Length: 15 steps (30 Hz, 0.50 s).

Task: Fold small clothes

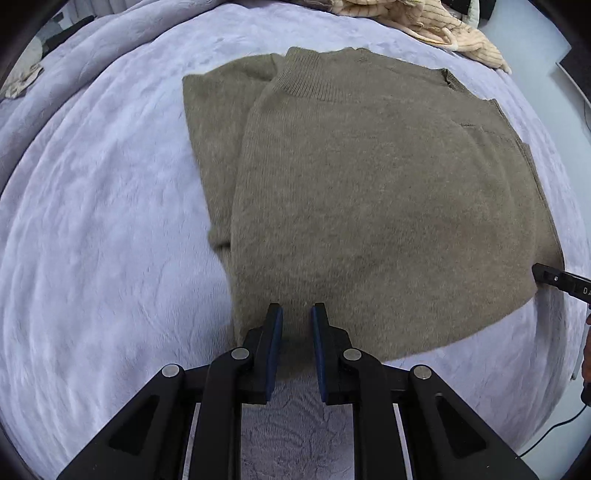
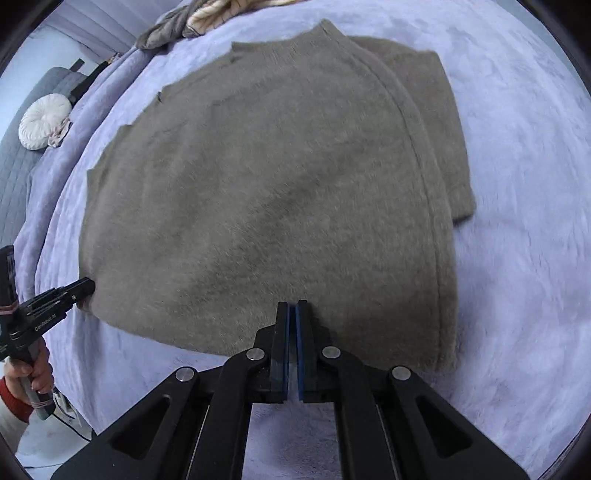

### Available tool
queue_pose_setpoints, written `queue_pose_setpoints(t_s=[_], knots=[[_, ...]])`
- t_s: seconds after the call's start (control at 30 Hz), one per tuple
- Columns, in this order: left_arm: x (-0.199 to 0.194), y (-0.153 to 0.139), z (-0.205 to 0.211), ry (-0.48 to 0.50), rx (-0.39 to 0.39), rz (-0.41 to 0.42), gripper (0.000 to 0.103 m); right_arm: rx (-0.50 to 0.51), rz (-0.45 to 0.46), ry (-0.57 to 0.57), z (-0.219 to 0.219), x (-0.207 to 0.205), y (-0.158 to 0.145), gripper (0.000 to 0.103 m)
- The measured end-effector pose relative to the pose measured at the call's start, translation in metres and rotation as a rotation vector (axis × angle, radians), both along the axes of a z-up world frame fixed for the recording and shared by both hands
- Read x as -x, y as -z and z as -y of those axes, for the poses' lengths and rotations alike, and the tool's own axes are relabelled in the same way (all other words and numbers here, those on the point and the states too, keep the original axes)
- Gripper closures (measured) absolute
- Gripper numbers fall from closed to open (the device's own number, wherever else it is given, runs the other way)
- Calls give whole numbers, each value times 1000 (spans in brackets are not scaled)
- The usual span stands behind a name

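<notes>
Left gripper (image 1: pixel 297 314): jaws parted, straddling the sweater (image 1: pixel 369 192) hem, not clenched. Right gripper (image 2: pixel 292 310): jaws pinched on the same hem. Sweater lies flat on lilac blanket (image 1: pixel 103 221), sleeve folded beside it.

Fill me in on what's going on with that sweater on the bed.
A person is folding an olive-brown sweater on a lavender blanket, with a handheld gripper in each hand. The left gripper is at the near hem with its fingers apart around the edge. The right gripper has its fingers pressed together on the hem further along. One side already looks folded in. Other clothes wait beyond.
</notes>
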State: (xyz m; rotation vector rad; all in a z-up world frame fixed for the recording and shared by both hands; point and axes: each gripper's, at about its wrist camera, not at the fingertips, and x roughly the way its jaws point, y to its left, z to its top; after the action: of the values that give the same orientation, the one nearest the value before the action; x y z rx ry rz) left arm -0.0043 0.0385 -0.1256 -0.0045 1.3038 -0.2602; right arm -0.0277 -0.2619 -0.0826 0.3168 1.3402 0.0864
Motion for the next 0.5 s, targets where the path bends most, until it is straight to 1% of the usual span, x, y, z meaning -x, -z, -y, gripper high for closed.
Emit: queue_pose_setpoints(t_s=[0.07,0.2,0.4,0.5], knots=[[8,-1,-6,3,13,13,85,-31,20,22,8,10,3,101],[14,-6,-14,-19,33,-8,85,-23,11,34,13,17,0,101],[16,-18,-16,-29,36,-5,85,10,-30,56,2,27,-10,99],[20,-20,-16,-34,42,-15,85,-7,-37,75,-5,33,-14,99]])
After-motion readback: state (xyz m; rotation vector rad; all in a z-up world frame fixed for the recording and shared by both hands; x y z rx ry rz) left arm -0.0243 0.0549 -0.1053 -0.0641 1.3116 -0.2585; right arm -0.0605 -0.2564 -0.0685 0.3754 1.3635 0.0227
